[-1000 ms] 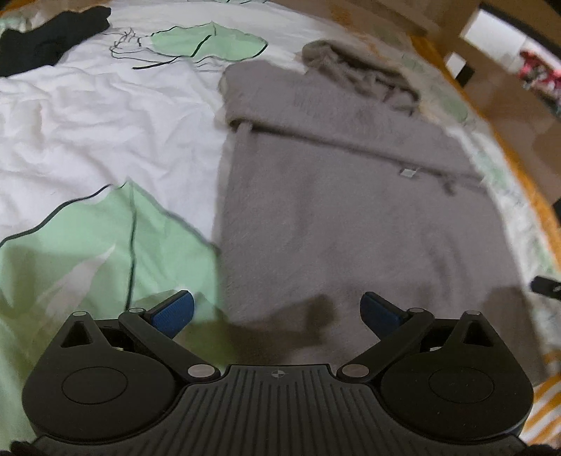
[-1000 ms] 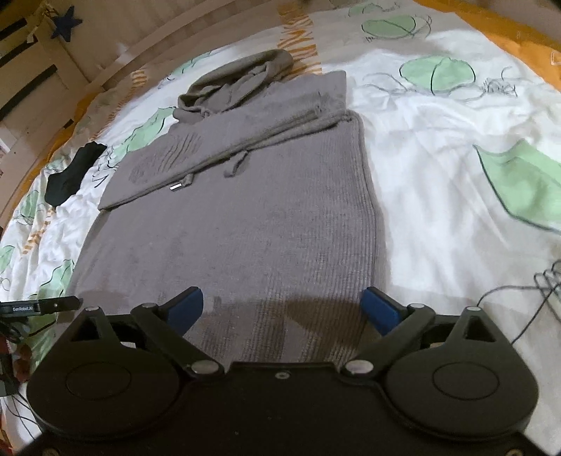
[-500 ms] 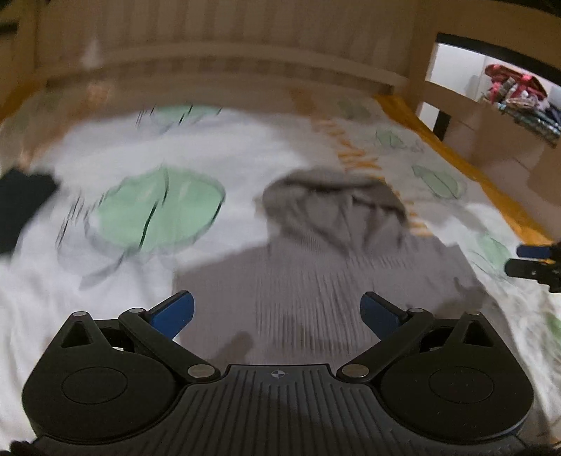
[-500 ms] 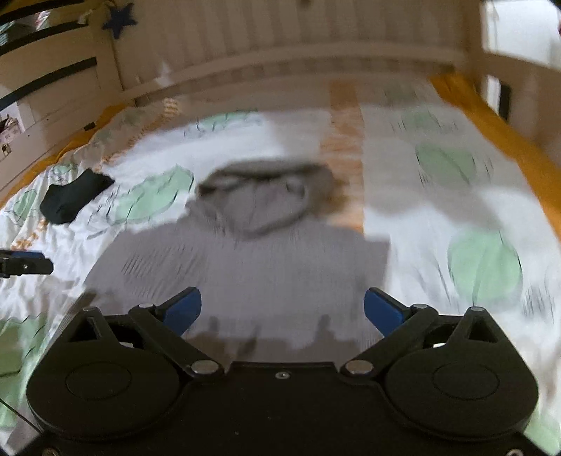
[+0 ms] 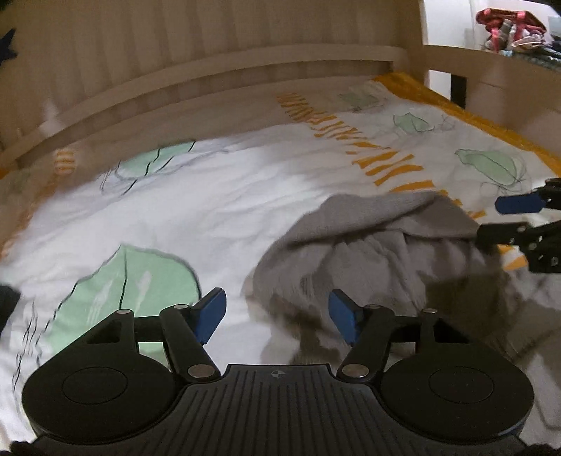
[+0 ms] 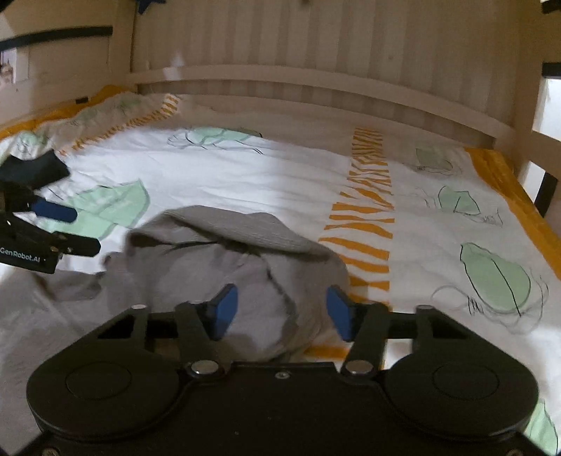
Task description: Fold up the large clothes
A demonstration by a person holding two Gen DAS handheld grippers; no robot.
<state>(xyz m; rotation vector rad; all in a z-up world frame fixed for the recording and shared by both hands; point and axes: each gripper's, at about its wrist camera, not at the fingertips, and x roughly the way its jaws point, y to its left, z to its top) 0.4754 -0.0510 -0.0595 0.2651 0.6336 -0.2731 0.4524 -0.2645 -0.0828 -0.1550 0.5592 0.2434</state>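
A grey knitted hoodie (image 5: 378, 245) lies on the bed, its hood end nearest both cameras; it also shows in the right wrist view (image 6: 238, 259). My left gripper (image 5: 277, 317) is open, low over the hood's left edge, with the cloth between and under its blue pads (image 5: 210, 312). My right gripper (image 6: 278, 312) is open over the hood's right side. Each gripper shows in the other's view: the right one (image 5: 515, 217) at the right edge, the left one (image 6: 52, 224) at the left edge. Neither holds cloth.
The white sheet (image 5: 217, 196) with green leaf and orange stripe prints covers the bed. A wooden slatted headboard (image 6: 315, 52) and side rails stand behind. A dark garment (image 6: 31, 168) lies at the far left. Shelved clutter (image 5: 508, 28) sits beyond the right rail.
Both grippers moved from the hoodie's hem up along the body to the hood end and came down close to it. Their jaws have narrowed somewhat but stay open.
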